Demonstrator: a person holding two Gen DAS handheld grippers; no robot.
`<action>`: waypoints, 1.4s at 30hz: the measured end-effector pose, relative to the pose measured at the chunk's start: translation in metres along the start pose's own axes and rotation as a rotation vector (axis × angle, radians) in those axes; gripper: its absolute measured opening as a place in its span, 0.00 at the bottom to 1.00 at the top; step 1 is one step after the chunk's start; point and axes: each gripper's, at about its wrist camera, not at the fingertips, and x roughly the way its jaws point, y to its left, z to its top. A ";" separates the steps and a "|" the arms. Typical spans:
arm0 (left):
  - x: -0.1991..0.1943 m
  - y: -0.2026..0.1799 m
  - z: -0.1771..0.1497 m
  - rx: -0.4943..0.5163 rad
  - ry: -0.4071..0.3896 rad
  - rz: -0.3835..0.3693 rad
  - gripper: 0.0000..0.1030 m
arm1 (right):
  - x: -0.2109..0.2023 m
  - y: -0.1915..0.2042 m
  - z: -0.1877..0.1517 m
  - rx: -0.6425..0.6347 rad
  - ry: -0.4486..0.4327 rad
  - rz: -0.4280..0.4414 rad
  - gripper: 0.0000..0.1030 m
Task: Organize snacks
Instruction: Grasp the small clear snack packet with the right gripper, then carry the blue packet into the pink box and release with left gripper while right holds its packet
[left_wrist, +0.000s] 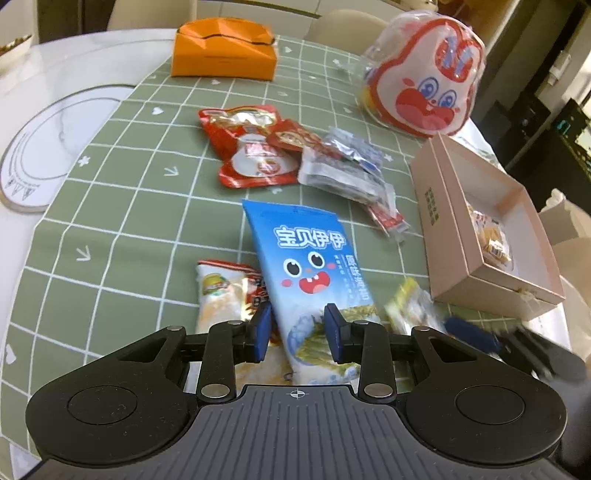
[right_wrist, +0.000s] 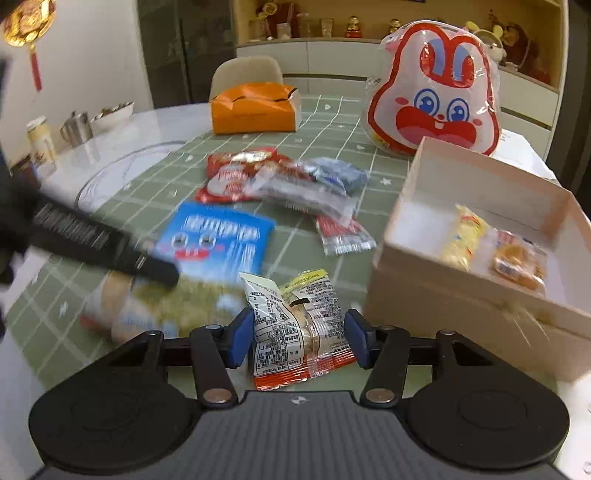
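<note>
Glossy plastic snack packets (left_wrist: 314, 273)

On the green checked tablecloth (left_wrist: 122, 236) I count one flat blue packet with a cartoon face (left_wrist: 310, 269), one orange cardboard box (left_wrist: 223, 50), one open pale pink cardboard box (left_wrist: 480, 236) and one big clear bag shaped like a red-and-white rabbit (left_wrist: 428, 77). There are two red foil packets (left_wrist: 251, 147) lying overlapped, and beside them a heap of small silvery and clear wrapped snacks (left_wrist: 347, 170) too jumbled to count. One white-and-orange snack packet (left_wrist: 221, 295) and one yellowish clear packet with printed back label (right_wrist: 299, 325) lie nearest. Inside the pink box sit at least two small wrapped snacks (right_wrist: 491, 251). Two black grippers with blue pads, one (left_wrist: 297, 332) and the other (right_wrist: 299, 339), are about.
</note>
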 end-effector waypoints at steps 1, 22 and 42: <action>0.001 -0.003 0.000 0.007 0.004 0.003 0.32 | -0.006 -0.001 -0.006 -0.011 0.003 0.001 0.52; -0.066 0.028 -0.102 -0.146 -0.001 0.023 0.23 | -0.069 -0.018 -0.041 -0.081 0.000 0.123 0.69; -0.033 0.089 -0.095 -0.350 -0.105 -0.274 0.39 | -0.016 0.084 -0.024 -0.093 0.123 0.032 0.39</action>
